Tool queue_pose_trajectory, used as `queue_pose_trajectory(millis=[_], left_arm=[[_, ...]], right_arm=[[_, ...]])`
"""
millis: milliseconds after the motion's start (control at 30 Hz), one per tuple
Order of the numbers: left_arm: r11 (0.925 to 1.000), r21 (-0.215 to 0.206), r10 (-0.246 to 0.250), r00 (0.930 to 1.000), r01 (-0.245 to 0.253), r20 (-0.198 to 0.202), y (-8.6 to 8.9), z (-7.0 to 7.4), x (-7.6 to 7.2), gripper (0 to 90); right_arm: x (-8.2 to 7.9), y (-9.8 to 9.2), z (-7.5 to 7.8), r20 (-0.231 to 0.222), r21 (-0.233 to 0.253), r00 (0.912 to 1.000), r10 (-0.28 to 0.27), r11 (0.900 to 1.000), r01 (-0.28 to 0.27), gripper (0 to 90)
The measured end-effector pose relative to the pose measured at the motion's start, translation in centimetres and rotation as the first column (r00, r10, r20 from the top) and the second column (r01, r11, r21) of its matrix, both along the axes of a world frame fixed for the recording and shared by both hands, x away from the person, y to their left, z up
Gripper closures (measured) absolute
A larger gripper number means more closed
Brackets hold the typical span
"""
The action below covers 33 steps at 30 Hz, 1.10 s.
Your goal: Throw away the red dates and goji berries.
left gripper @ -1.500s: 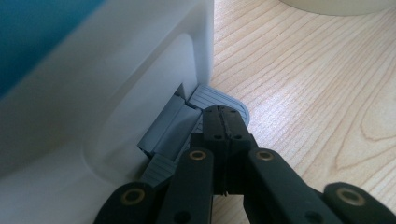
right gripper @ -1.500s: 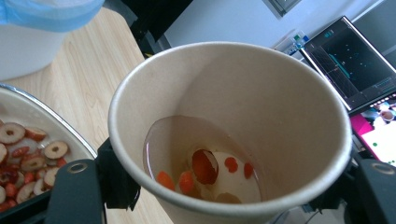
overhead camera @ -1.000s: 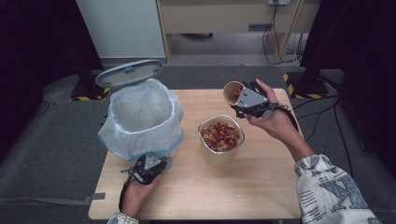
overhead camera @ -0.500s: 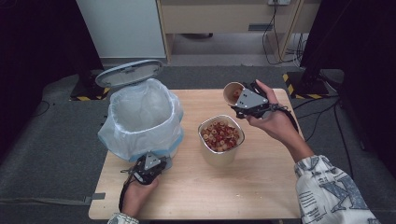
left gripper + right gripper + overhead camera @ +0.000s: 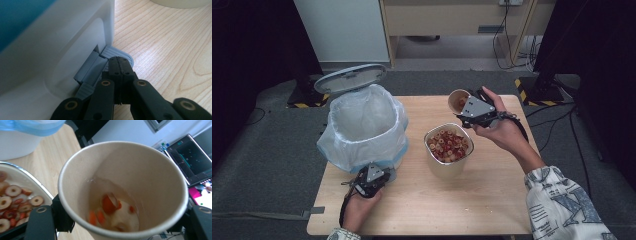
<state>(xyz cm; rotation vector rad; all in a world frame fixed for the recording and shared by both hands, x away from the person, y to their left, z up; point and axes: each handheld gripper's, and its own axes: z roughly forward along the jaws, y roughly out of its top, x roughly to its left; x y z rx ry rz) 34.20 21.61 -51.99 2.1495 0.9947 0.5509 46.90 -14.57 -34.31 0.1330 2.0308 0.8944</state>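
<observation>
A white pedal bin [image 5: 362,131] with a plastic liner stands at the table's left, its grey lid [image 5: 350,78] raised. My left gripper [image 5: 371,179] is at the bin's base, shut, its tips [image 5: 120,65] resting on the grey foot pedal [image 5: 113,50]. My right gripper [image 5: 476,111] is shut on a tilted paper cup [image 5: 459,100], held above the table's far right. In the right gripper view the cup [image 5: 155,180] holds a few red and pale fruit pieces [image 5: 109,206] at its bottom. A tub of dried fruit rings [image 5: 448,145] stands below the cup near the table's middle.
The tub's rim and rings [image 5: 15,195] lie just left of the cup. Bare wood [image 5: 452,200] stretches along the table's front. A cabinet [image 5: 457,17] and cables [image 5: 512,37] stand on the floor beyond the far edge.
</observation>
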Motion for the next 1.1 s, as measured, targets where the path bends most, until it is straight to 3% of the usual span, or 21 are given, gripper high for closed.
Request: queue_pose_trajectory(millis=[300, 500, 1100], left_arm=[[1.0000, -0.003, 0.002, 1.0000, -0.002, 0.000, 0.0, 0.0, 0.0, 89.6], [1.0000, 0.004, -0.003, 1.0000, 0.003, 0.004, 0.0, 0.0, 0.0, 89.5], [1.0000, 0.003, -0.003, 1.0000, 0.003, 0.004, 0.0, 0.0, 0.0, 89.6]], right_arm=[[-0.4, 0.0, 0.0, 0.022, -0.046, 0.9998, 0.002, 0.999, -0.001, 28.3], [-1.0, 0.1, -0.1, 0.066, -0.121, 0.9978, 0.002, 0.993, 0.006, 28.3], [-1.6, 0.3, -0.9, 0.123, -0.202, 0.9920, 0.028, 0.979, -0.002, 28.8]])
